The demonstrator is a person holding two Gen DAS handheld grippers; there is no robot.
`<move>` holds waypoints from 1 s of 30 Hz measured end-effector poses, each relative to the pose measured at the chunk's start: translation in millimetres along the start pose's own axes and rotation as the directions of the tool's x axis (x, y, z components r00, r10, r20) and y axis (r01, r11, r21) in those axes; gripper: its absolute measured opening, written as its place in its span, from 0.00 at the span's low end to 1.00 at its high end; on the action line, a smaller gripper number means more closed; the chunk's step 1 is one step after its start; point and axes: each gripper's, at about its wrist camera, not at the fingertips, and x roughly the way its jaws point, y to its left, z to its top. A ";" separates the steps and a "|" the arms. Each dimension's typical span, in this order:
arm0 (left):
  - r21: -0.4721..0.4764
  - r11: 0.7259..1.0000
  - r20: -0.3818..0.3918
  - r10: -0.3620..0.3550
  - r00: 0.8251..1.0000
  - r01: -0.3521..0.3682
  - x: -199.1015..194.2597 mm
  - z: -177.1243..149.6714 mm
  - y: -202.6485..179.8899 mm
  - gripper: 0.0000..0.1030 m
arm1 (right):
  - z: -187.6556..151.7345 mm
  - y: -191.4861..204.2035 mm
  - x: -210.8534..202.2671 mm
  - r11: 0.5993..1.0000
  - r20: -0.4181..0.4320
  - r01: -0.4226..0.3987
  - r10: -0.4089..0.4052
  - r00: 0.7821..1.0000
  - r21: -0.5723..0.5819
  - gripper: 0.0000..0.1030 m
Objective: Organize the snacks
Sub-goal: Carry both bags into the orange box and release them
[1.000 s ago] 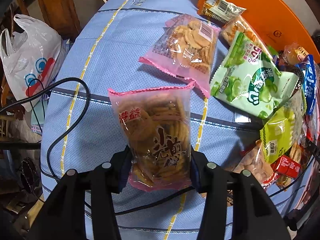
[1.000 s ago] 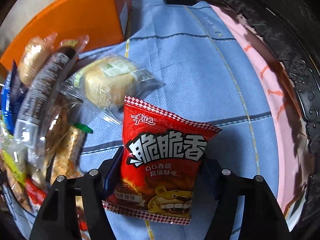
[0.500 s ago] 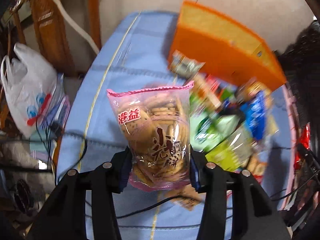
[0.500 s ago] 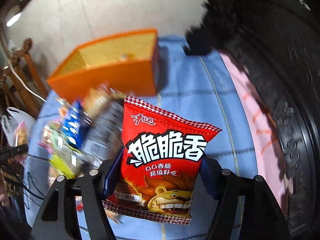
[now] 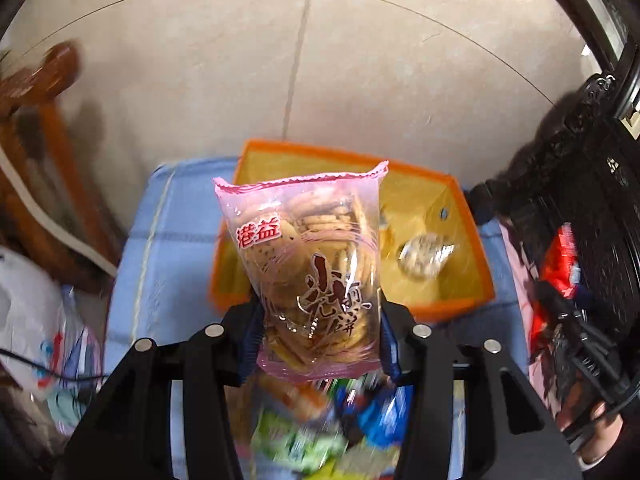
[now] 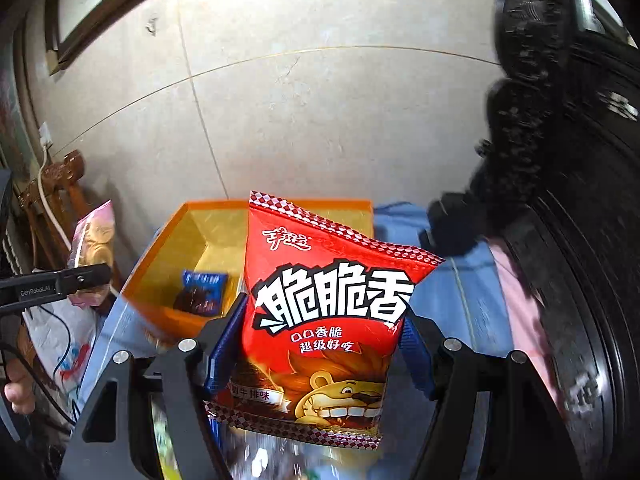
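Observation:
My left gripper (image 5: 320,340) is shut on a pink-edged clear biscuit bag (image 5: 308,264), held upright above the table in front of the orange box (image 5: 468,240). A clear wrapped snack (image 5: 424,254) lies inside the box. My right gripper (image 6: 320,344) is shut on a red crisp packet (image 6: 332,320) with a cartoon lion, also lifted, with the orange box (image 6: 168,256) behind it. A blue-and-brown snack packet (image 6: 202,290) lies in the box. At the left edge of the right wrist view, the left gripper (image 6: 84,280) holds the biscuit bag (image 6: 94,240).
A blurred heap of snack packets (image 5: 320,432) lies on the blue tablecloth (image 5: 160,248) below both grippers. A white plastic bag (image 5: 32,320) and a wooden chair (image 5: 44,160) stand at the left. Dark carved furniture (image 6: 580,200) borders the right; a tiled wall is behind.
Both grippers rose from the tablecloth with their packets and tilted up towards the orange box, whose inside has come into view. The snack heap dropped to the bottom of both views.

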 end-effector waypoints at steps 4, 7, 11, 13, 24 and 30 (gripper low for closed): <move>0.030 0.999 -0.041 0.018 0.999 -0.017 46.3 29.1 -15.3 0.45 | 17.8 2.5 50.6 1.000 -0.039 -0.004 0.005 0.999 0.013 0.68; 0.037 0.999 -0.076 0.037 0.996 -0.035 79.5 40.3 -22.7 0.45 | 22.0 5.8 84.0 1.000 -0.075 0.014 -0.013 0.997 0.011 0.68; 0.024 0.998 -0.104 0.059 0.993 -0.057 103.1 41.5 -22.1 0.64 | 17.6 8.8 115.4 0.999 -0.142 0.029 -0.025 0.990 0.025 0.69; 0.020 0.992 -0.098 0.122 0.988 -0.121 102.6 39.9 -18.3 0.96 | 13.7 12.8 119.4 0.999 -0.162 0.051 -0.049 0.986 0.008 0.72; 0.045 0.987 -0.033 0.157 0.987 -0.156 30.2 -11.4 10.5 0.96 | -43.3 -3.4 21.3 0.997 -0.007 0.009 -0.009 1.000 0.077 0.96; 0.005 0.993 -0.088 0.121 0.989 -0.121 -5.3 -80.9 31.9 0.96 | -114.0 5.6 -25.6 1.000 -0.067 0.007 -0.007 0.998 0.002 0.96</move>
